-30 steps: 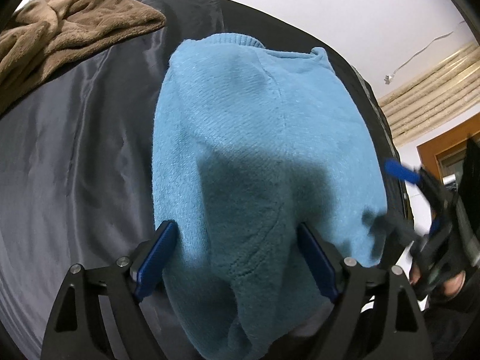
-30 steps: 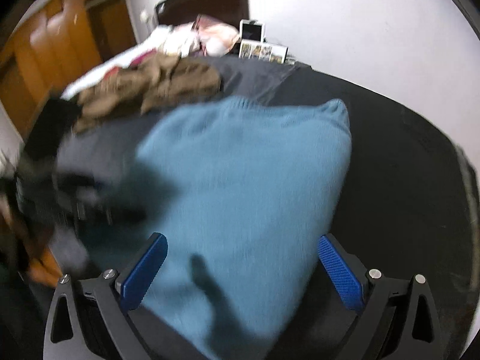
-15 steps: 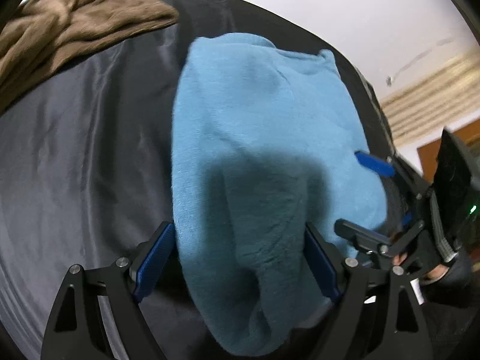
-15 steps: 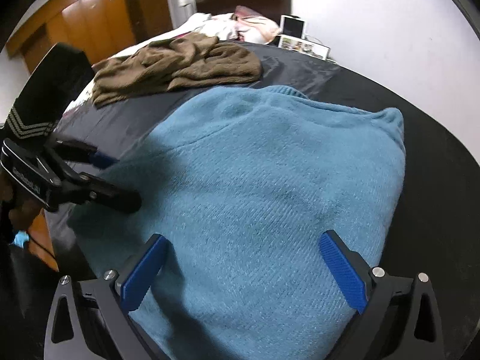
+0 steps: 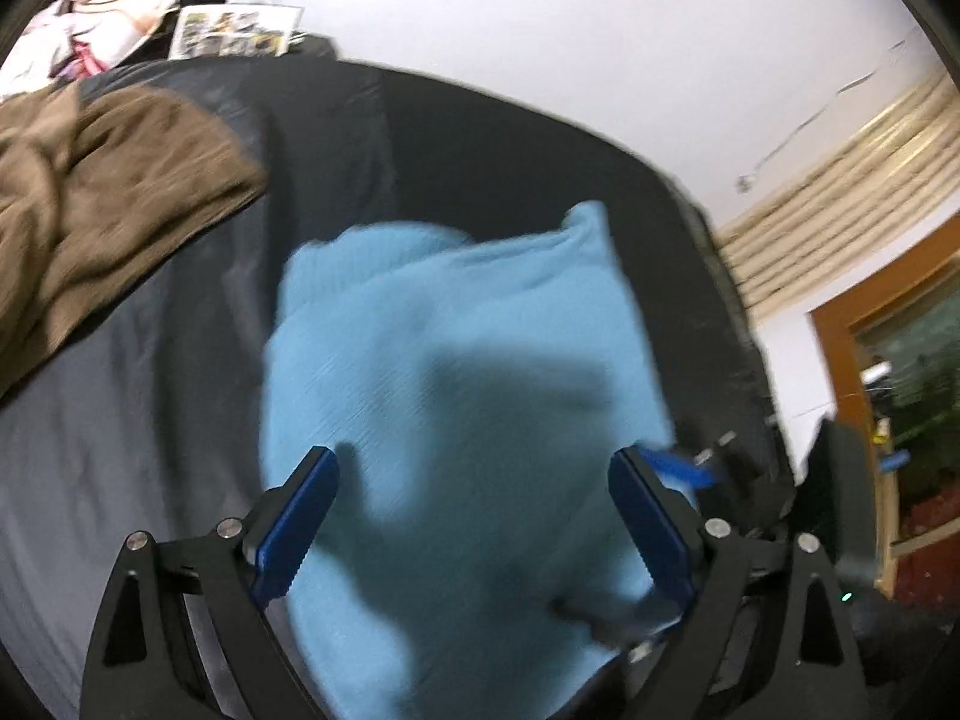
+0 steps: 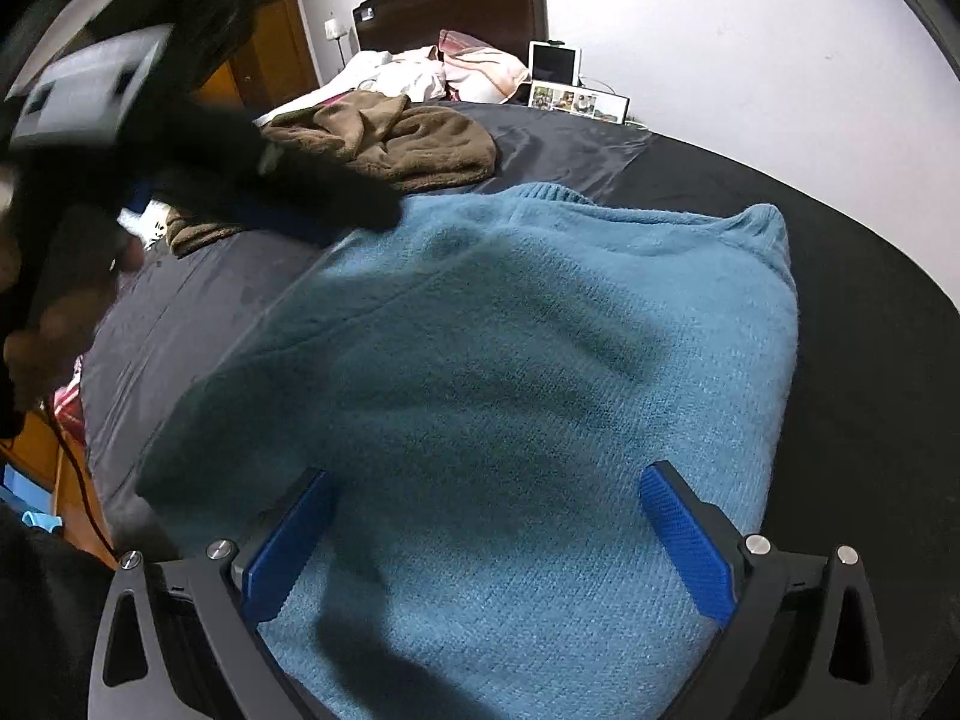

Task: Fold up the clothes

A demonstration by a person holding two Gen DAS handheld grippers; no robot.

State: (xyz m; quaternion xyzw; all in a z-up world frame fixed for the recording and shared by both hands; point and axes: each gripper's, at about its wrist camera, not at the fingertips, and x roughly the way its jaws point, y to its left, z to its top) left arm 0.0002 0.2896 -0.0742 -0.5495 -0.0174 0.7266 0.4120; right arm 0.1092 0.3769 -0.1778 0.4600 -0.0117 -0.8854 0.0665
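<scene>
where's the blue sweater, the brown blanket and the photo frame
blue sweater (image 6: 540,360), right wrist view, middle of the knit body
brown blanket (image 6: 414,144), right wrist view, top of the heap
photo frame (image 6: 577,101), right wrist view, its front

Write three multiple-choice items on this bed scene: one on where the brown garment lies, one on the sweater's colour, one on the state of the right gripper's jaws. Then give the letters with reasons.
1. Where does the brown garment lie relative to the sweater?
A. On top of it
B. Farther up the bed, toward the headboard
C. On the floor

2. What colour is the sweater?
A. Light blue
B. Red
C. White

3. How do the right gripper jaws stand?
A. Shut on the sweater
B. Shut on nothing
C. Wide apart, gripping nothing

Answers:
1 B: it lies crumpled beyond the sweater, near the pillows.
2 A: the knit is light blue in both views.
3 C: the blue pads stand far apart above the knit.
</scene>
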